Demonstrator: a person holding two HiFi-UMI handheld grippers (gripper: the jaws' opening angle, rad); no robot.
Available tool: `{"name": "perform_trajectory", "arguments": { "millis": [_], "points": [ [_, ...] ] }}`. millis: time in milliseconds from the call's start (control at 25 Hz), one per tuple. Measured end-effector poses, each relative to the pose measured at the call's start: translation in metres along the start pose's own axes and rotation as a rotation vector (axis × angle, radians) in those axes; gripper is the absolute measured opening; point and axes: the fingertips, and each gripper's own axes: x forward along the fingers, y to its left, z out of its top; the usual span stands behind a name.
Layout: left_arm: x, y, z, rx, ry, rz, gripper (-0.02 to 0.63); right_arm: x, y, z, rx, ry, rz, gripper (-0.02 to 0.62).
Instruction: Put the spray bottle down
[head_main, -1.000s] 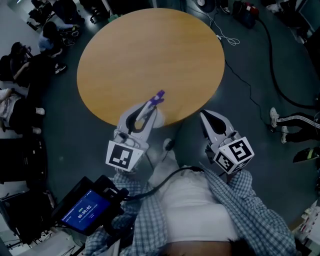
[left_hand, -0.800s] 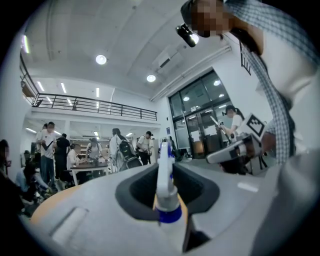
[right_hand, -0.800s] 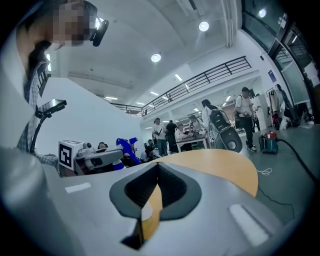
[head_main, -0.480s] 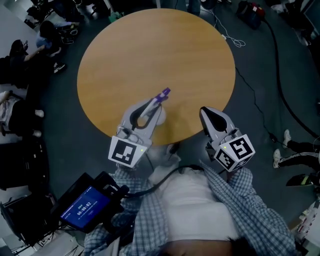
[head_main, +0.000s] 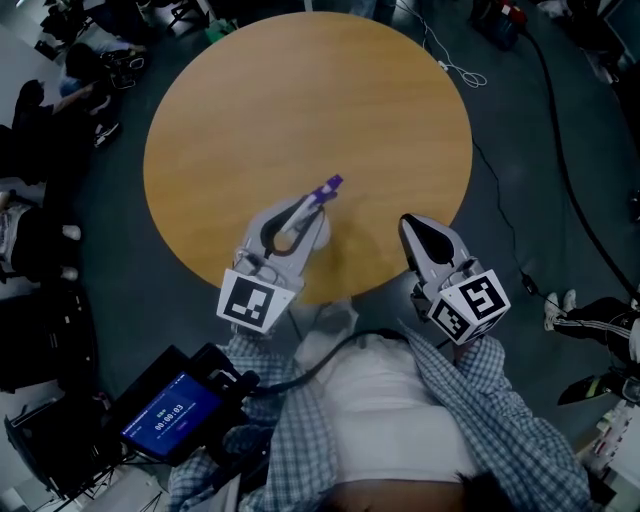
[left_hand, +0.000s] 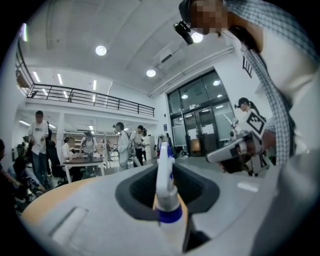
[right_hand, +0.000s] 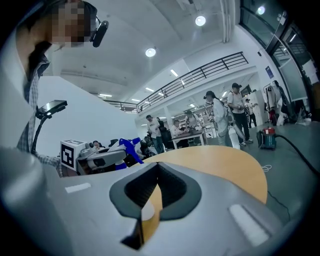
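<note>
A: Item one, left gripper (head_main: 298, 214)?
B: Over the tabletop's (head_main: 300, 100) near edge. Jaws partly closed, clamped on the spray bottle (head_main: 327, 187), which is held over the tabletop with its purple nozzle toward the tabletop's centre.
A: Item two, right gripper (head_main: 421, 231)?
B: At the tabletop's near edge. Jaws together, nothing between.
A: Past the tabletop?
B: White cable (head_main: 455, 70) on the floor.

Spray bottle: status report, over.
Left gripper shut on spray bottle, over round table near edge, not released. Right gripper shut, empty. Nothing seen in the way.
</note>
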Motion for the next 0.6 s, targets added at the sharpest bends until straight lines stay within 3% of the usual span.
{"name": "perform_trajectory", "arguments": {
  "millis": [600],
  "points": [
    [0.0064,0.0055,0.0005,-0.046,-0.036,-0.050,0.087,0.0034,-0.0071,-0.0009,0.011,0.004,-0.017,0.003]
  ]
}}
